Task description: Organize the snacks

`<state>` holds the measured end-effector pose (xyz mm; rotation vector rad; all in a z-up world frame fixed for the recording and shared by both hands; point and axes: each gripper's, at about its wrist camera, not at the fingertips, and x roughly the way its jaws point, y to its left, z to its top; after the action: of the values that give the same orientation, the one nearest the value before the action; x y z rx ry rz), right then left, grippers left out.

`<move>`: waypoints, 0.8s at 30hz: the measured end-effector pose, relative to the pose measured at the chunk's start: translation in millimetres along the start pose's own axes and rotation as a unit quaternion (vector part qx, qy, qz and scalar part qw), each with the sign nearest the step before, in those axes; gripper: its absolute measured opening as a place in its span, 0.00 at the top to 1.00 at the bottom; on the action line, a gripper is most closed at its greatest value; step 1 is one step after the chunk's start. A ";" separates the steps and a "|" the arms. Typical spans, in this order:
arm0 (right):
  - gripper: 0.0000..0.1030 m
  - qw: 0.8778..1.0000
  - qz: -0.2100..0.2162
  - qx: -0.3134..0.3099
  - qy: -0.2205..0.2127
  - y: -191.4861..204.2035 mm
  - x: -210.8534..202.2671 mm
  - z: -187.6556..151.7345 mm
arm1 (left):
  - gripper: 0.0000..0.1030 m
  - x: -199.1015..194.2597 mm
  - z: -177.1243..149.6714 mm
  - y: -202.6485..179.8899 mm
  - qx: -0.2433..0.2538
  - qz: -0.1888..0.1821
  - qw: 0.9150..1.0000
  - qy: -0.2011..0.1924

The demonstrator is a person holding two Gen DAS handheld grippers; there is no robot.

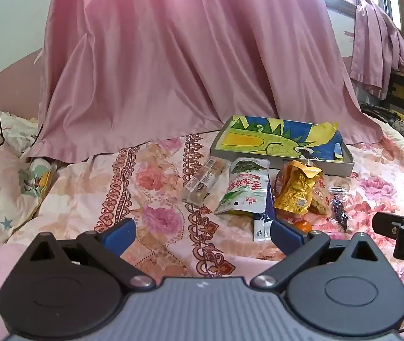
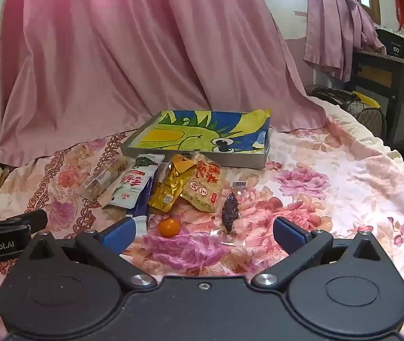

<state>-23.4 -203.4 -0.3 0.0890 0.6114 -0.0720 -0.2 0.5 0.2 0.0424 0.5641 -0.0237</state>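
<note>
While both your grippers, left gripper (image 1: 203, 231) and right gripper (image 2: 204, 231), hover with jaws released and empty, the snacks (image 2: 156, 187) lie clustered just before the tray (image 2: 196, 157), handy for loading.

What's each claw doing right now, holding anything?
Left claw: open, holding nothing.
Right claw: open, holding nothing.

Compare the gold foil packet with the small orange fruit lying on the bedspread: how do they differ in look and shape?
The gold foil packet is a crumpled, shiny wrapper with a label; the small orange fruit is round, smooth and unwrapped. The packet is clearly larger than the fruit. The packet lies among the other snack packs, touching its neighbours, while the fruit sits apart, nearer the camera. Both rest on the floral bedspread, outside the tray.
</note>
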 end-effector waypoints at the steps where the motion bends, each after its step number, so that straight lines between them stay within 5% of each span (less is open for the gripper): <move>1: 0.01 1.000 -0.001 -0.001 -0.001 0.1 0.0 0.0 | 0.00 0.0 -0.1 0.0 0.001 0.000 1.000 0.000; 24: 0.01 1.000 0.001 -0.001 0.004 1.6 1.5 -0.5 | 0.00 2.9 -4.5 -1.0 0.007 0.000 1.000 0.009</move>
<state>-22.3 -201.9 -1.5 0.0884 0.6195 -0.0701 -0.1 -0.3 -5.1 0.0556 0.5815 -0.0267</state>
